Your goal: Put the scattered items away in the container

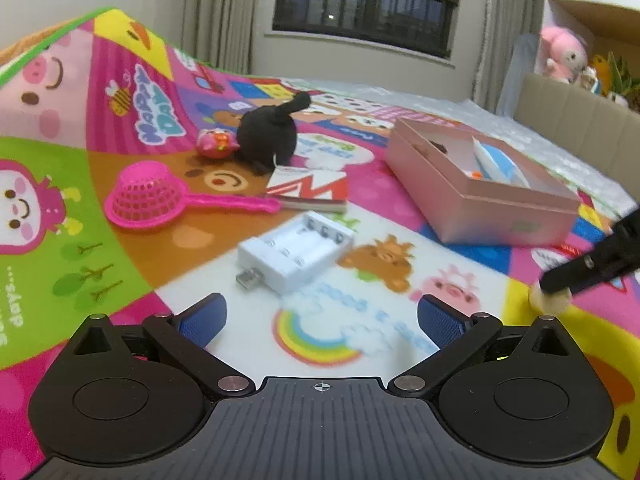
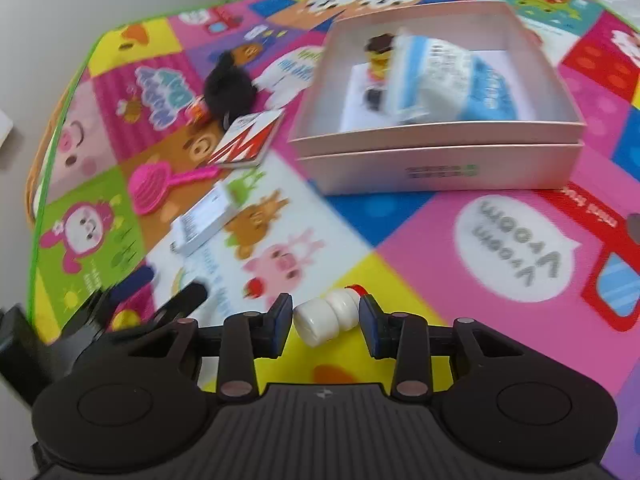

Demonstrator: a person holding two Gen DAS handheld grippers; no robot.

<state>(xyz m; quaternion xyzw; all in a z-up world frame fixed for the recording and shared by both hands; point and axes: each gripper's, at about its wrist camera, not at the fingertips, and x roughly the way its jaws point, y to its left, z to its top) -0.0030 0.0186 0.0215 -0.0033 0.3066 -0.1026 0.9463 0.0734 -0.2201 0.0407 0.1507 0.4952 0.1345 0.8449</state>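
A pink box (image 1: 496, 208) (image 2: 440, 168) sits on the play mat and holds a blue-and-white pack (image 2: 452, 76) and a small toy figure (image 2: 378, 60). On the mat lie a white battery charger (image 1: 294, 250) (image 2: 204, 222), a pink toy sieve (image 1: 148, 196) (image 2: 154, 186), a red-and-white booklet (image 1: 308, 190) (image 2: 248, 140), a black plush toy (image 1: 270, 130) (image 2: 228, 84) and a small pink-red toy (image 1: 216, 142). My left gripper (image 1: 320, 320) is open and empty just short of the charger. My right gripper (image 2: 326, 322) is partly open around a white ridged toy (image 2: 326, 316) on the mat; no grip shows.
The colourful play mat (image 1: 120, 128) covers the bed; its green edge (image 2: 52, 148) runs along the left. A beige headboard (image 1: 580, 120) with plush toys (image 1: 564, 54) stands at the far right. A window (image 1: 364, 0) is behind.
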